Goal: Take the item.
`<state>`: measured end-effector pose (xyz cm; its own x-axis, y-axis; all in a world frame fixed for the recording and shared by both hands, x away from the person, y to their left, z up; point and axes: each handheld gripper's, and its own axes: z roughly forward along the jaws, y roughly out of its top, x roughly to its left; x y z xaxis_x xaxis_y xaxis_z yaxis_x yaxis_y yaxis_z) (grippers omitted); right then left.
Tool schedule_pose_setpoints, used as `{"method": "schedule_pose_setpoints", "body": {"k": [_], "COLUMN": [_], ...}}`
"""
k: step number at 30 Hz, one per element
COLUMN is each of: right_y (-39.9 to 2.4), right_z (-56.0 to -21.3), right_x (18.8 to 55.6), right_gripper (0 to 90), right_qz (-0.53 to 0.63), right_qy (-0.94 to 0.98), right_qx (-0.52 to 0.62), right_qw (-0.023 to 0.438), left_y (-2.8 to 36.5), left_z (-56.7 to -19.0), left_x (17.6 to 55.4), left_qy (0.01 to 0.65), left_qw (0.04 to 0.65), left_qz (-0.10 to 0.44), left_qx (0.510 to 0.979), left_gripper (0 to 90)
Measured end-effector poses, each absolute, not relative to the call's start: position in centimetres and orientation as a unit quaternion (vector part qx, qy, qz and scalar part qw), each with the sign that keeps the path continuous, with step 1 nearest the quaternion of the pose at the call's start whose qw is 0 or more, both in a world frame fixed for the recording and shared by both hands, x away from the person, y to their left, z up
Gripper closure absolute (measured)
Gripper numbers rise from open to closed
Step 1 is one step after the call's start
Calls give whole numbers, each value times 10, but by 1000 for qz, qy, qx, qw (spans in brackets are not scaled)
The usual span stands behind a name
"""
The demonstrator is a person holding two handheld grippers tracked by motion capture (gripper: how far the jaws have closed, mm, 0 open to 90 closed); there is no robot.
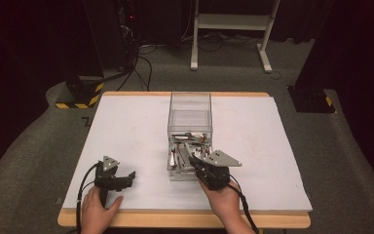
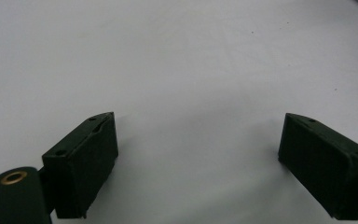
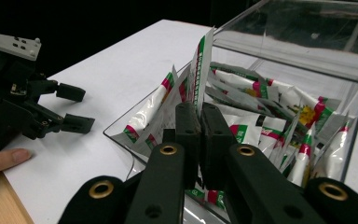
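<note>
One sachet (image 3: 199, 70) stands upright between the closed jaws of the right tool (image 3: 199, 116), pinched by its lower part at the near end of the clear box (image 1: 190, 105). Its long axis runs up and away from the jaws, its white, red and green top edge rising above the box rim. Many more sachets (image 3: 261, 112) lie heaped in the near half of the box, overlapping each other at all angles; the far half looks bare. The box sits at the middle of the white worktop (image 1: 126, 126), long side running near to far.

Since the held sachet points straight up out of the tool, the coming move, I judge, is a lift clear of the rim, with the near wall of the box close under the jaws as the thing to mind. The right tool (image 1: 202, 163) is the one at the box; the left tool (image 1: 126, 179) rests well to the left on bare worktop, its jaws spread wide with nothing between them, so it is the farther hand.

How much of the sachet's lower end lies inside the jaws is hidden by the jaws themselves. Whether a second sachet is caught alongside it I cannot tell. Print on the sachets is too small to read.
</note>
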<state>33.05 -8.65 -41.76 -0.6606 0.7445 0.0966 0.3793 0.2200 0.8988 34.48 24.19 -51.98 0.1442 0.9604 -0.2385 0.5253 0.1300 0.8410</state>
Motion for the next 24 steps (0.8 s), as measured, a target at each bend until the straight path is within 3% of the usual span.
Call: {"method": "schedule_pose_setpoints", "body": {"k": [24], "right_y": [-97], "right_z": [-409], "right_x": [327], "right_gripper": [880], "right_qz": [527], "right_qy": [750], "right_qx": [350], "right_qw": [192], "left_y": [242], "left_z": [-520], "left_x": [345], "left_qy": [607], "left_qw": [445], "left_qz": [244], "left_qx": [611], "left_gripper": [118]}}
